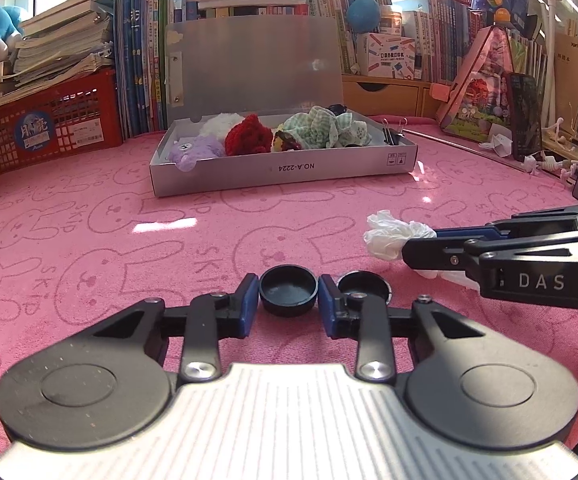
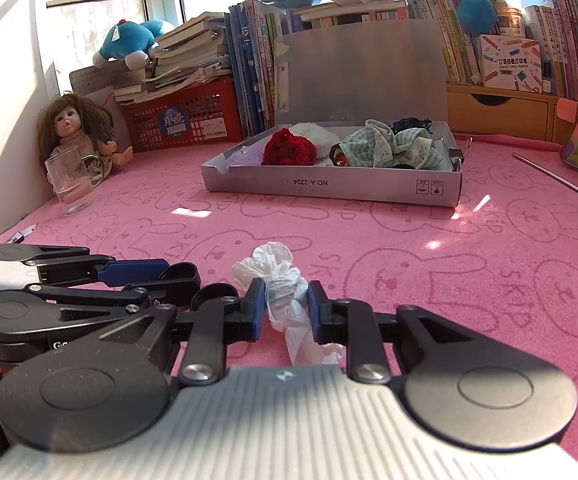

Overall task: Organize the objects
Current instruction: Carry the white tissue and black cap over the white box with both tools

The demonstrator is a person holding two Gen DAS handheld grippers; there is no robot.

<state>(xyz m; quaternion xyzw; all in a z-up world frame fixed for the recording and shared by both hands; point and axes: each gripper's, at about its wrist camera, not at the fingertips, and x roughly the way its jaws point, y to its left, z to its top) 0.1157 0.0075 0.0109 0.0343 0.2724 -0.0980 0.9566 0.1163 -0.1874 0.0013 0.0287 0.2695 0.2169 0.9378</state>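
Observation:
A small black round cap (image 1: pixel 288 295) sits on the pink mat between the blue pads of my left gripper (image 1: pixel 288 305), which press on both its sides. A second black cap (image 1: pixel 363 283) lies just right of it, behind the right finger. My right gripper (image 2: pixel 287 305) is shut on a crumpled white plastic bag (image 2: pixel 277 270), which also shows in the left wrist view as a white plastic bag (image 1: pixel 389 234) at the right gripper's tips (image 1: pixel 421 246). The left gripper (image 2: pixel 169 276) reaches in from the left beside the bag. A grey box (image 1: pixel 281 170) with its lid up holds soft toys and cloth.
A red basket (image 1: pixel 49 124) with stacked books stands at the back left, and a bookshelf lines the back. A doll (image 2: pixel 77 132) and a glass mug (image 2: pixel 69 184) sit in the left corner. A metal rod (image 2: pixel 557 180), a phone (image 1: pixel 525 116) and cables lie on the right.

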